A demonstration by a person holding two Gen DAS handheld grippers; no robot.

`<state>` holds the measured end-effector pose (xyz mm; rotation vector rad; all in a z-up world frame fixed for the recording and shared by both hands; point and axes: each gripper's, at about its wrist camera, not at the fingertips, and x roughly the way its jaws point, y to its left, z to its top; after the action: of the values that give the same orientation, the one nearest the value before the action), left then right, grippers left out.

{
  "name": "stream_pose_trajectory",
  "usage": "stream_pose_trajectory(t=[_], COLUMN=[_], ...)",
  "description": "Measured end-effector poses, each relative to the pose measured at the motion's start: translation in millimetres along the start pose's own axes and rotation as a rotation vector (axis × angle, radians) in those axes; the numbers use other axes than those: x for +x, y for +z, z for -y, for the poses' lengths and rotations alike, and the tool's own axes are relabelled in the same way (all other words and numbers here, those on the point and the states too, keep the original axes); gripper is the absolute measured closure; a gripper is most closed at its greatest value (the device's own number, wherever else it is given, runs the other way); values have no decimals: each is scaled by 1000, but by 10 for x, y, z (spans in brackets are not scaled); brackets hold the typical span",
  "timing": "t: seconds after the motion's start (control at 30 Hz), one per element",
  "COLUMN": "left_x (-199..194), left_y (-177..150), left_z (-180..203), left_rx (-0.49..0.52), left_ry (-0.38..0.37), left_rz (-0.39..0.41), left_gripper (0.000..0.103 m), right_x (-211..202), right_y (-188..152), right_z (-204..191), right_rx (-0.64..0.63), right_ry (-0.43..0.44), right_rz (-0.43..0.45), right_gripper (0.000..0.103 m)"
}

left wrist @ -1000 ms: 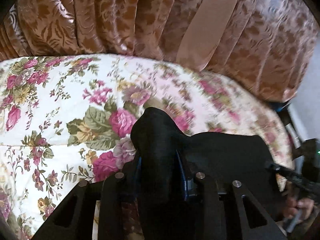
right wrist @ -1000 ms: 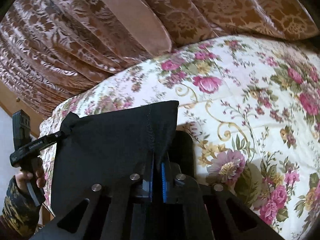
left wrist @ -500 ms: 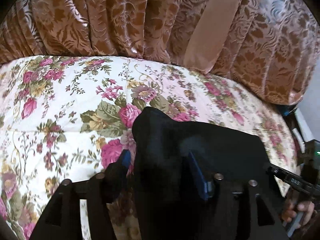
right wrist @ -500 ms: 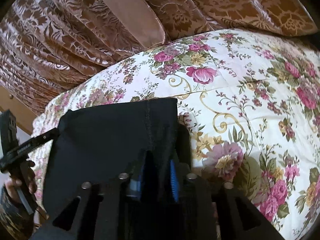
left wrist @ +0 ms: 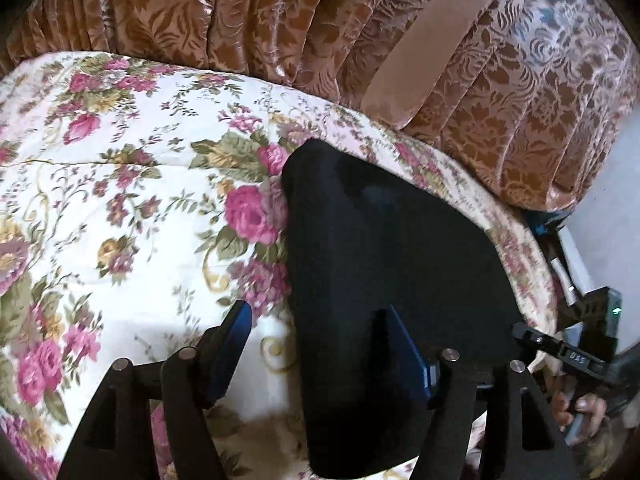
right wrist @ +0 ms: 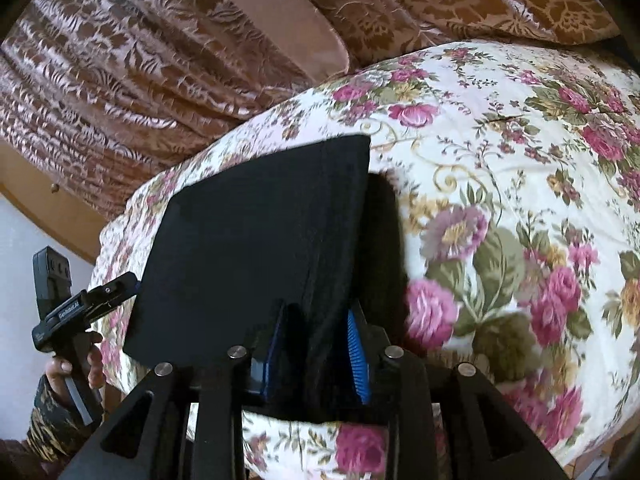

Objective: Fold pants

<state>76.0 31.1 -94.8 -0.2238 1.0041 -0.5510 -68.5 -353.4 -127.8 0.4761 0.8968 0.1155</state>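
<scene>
We had the black pants [left wrist: 384, 264] lying folded flat on the floral bedspread [left wrist: 120, 184], near the edge by the brown patterned curtain [left wrist: 248, 20]. Our left gripper [left wrist: 320, 344] was opening, its blue pads [left wrist: 230, 344] clear of the cloth, one finger over the bedspread and the other over the pants. Our right gripper [right wrist: 316, 356] stood parted only a little (the fabric's edge lay between the fingers), and we could not tell whether the pads pressed it.
</scene>
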Motion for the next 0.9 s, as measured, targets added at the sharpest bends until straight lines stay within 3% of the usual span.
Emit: stream_pose_trajectory(t=[0.13, 0.23, 0.5, 0.57, 0.63, 0.7, 0.8, 0.9], left_x=[-64, -84, -17, 0, 22, 46, 87, 137], left_y=[-123, -163, -101, -89, -70, -53, -15, 30], left_z=[208, 282, 288, 293, 291, 291, 278, 249], left_rx=[136, 177, 197, 205, 212, 219, 225, 220], left_ry=[136, 151, 120, 111, 105, 94, 83, 67], left_rz=[46, 49, 32, 28, 25, 19, 15, 8], left_gripper=[33, 33, 27, 27, 26, 26, 25, 23], right_x=[43, 74, 51, 64, 71, 92, 165, 324], right_y=[-86, -98, -29, 26, 67, 137, 259, 347], right_z=[42, 100, 207, 212, 212, 223, 289, 445], right_rx=[-2, 17, 61, 60, 63, 60, 69, 110], right_ry=[-29, -17, 78, 104, 125, 150, 108, 115], right_rz=[-13, -16, -18, -18, -22, -24, -29, -71], right_gripper=[82, 83, 73, 68, 52, 47, 37, 37])
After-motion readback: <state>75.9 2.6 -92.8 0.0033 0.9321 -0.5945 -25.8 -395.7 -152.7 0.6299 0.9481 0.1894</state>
